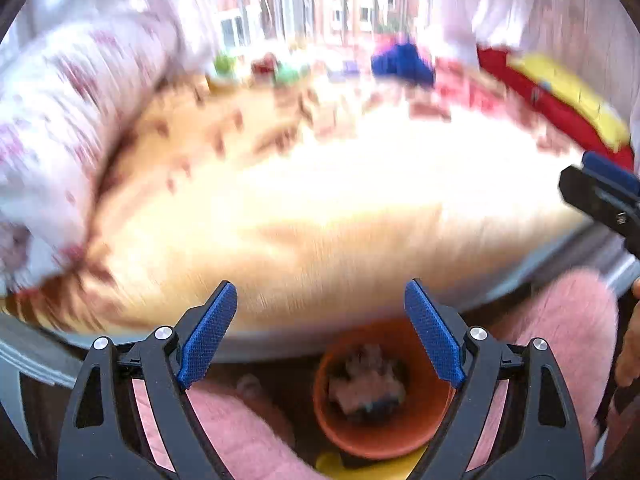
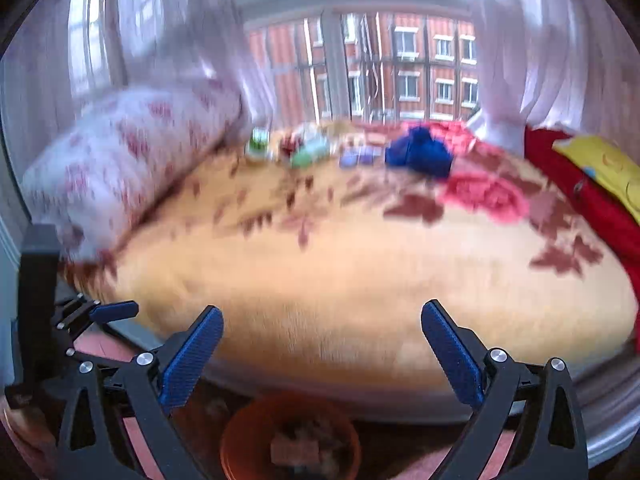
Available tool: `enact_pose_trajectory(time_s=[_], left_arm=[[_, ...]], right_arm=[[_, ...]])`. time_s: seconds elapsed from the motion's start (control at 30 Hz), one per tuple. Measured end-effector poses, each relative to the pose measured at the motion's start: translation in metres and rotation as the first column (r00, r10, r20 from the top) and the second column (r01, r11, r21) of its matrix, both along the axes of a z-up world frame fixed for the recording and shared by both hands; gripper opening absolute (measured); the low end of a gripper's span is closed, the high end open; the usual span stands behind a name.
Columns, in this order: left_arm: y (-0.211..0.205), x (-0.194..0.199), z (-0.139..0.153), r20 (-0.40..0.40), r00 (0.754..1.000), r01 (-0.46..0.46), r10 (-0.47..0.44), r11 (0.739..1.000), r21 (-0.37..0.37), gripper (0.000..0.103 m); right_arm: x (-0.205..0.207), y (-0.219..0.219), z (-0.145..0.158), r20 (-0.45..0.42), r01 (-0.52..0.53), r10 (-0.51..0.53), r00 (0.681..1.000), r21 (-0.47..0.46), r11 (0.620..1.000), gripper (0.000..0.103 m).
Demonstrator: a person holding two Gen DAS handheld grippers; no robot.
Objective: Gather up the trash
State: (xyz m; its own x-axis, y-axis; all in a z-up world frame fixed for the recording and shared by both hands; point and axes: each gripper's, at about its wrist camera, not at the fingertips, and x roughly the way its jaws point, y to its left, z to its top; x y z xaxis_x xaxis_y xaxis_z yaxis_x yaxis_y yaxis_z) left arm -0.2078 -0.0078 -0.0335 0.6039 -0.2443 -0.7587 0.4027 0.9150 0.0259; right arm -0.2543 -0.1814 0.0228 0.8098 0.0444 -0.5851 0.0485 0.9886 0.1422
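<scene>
With both claws, left claw (image 1: 320, 328) and right claw (image 2: 320, 354), gaping wide and empty over the orange bin (image 1: 380, 392), risks overshooting blurred far-off scraps (image 2: 308, 148) on the bed (image 2: 360, 280).

The left gripper (image 1: 320, 304) is hanging with its blue-padded jaws spread wide and nothing between them. The right gripper (image 2: 322, 330) is doing the same, jaws wide apart and empty. Each is showing at the edge of the other's view, so they are sitting side by side

Both hand-held grippers (image 1: 320, 328) (image 2: 322, 354) have black frames, silver screws, blue textured pads.
</scene>
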Motion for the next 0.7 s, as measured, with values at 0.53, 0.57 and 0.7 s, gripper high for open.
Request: enact_pose_trajectory(time_s=[0.53, 0.57, 0.7], left_arm=[[0.001, 0.006, 0.084, 0.228, 0.964, -0.107, 0.135, 0.986, -0.132, 0.091], [0.002, 0.007, 0.085, 0.228, 0.964, -0.111, 0.139, 0.985, -0.132, 0.091], [0.004, 0.007, 0.084, 0.232, 0.962, -0.12, 0.147, 0.985, -0.126, 0.091]], right_arm=[[0.006, 0.001, 0.045, 0.118, 0.08, -0.079, 0.99, -0.004, 0.997, 0.098], [0.005, 0.001, 0.045, 0.119, 0.082, -0.08, 0.99, -0.006, 0.997, 0.098], [0.005, -0.001, 0.046, 0.116, 0.088, -0.086, 0.99, -0.009, 0.996, 0.098]])
